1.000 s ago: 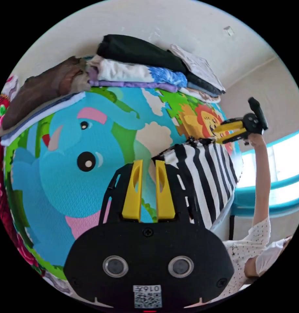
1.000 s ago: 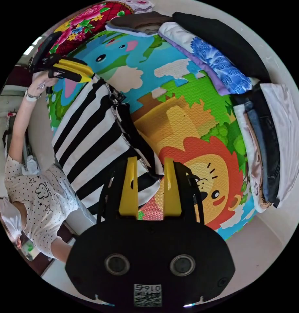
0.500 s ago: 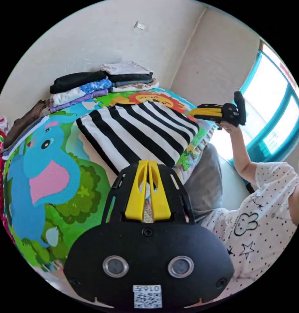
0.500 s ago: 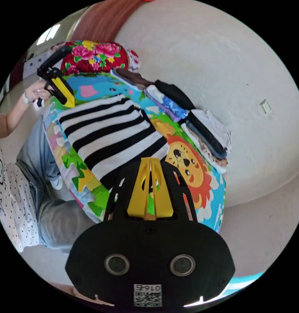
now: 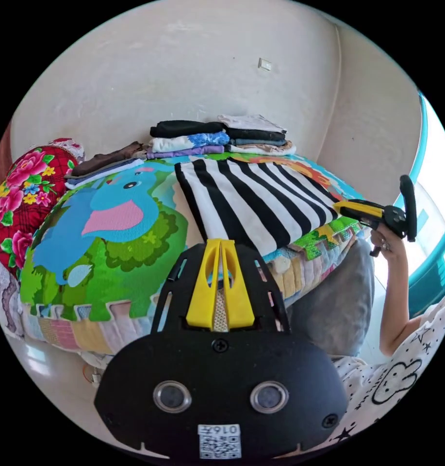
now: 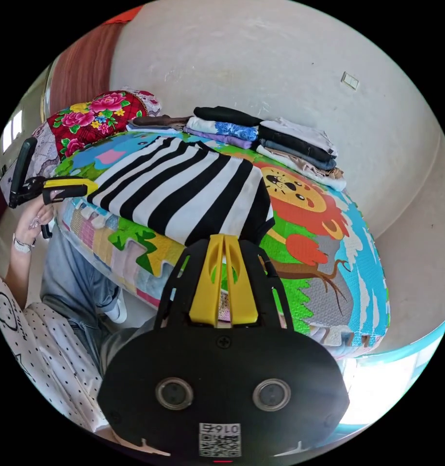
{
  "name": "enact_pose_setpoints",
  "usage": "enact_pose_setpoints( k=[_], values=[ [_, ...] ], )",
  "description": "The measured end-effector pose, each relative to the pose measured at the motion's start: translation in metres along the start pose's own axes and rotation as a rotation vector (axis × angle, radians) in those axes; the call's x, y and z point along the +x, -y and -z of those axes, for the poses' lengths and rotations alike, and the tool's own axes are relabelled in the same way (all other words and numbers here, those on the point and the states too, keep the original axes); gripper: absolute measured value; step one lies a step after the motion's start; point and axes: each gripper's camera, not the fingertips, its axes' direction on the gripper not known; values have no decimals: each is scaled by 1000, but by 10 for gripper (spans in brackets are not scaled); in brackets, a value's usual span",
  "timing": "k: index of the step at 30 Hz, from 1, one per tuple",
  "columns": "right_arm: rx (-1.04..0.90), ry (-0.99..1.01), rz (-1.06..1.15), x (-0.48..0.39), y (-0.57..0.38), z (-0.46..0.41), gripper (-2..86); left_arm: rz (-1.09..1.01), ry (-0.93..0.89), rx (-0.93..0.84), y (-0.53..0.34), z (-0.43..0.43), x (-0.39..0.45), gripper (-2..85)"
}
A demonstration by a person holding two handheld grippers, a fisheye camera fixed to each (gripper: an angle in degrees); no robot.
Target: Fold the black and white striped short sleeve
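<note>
The black and white striped short sleeve lies folded flat on the colourful play mat, near its front edge. My left gripper is shut on nothing, held in front of the mat and short of the garment. In the right gripper view the same striped garment lies just beyond my right gripper, which is also shut and empty. The right gripper appears at the garment's right corner, held by a hand. The left gripper hovers by the garment's left edge.
Stacks of folded clothes line the mat's back edge against the wall. A red floral cushion sits at the mat's left end. The person's legs and dotted top are close to the front edge. A window is at the right.
A second ago both grippers were open at the garment's far edge, then shut. Both have since drawn back and lower, off the garment. The striped garment now lies flat and folded.
</note>
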Motion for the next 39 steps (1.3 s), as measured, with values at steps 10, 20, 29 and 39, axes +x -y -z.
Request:
enact_pose_setpoints(
  k=[10, 20, 29, 39],
  values=[
    [-25, -109, 76, -81, -45, 0, -4, 1, 38, -5, -40, -2, 31, -10],
    [215, -13, -139, -47, -127, 64, -1, 147, -73, 59, -87, 44, 4, -1],
    [227, -34, -144, -60, -146, 69, 9, 97, -200, 12, -100, 39, 26, 28],
    [19, -117, -83, -73, -119, 43, -4, 92, -222, -31, -106, 47, 36, -9]
  ],
)
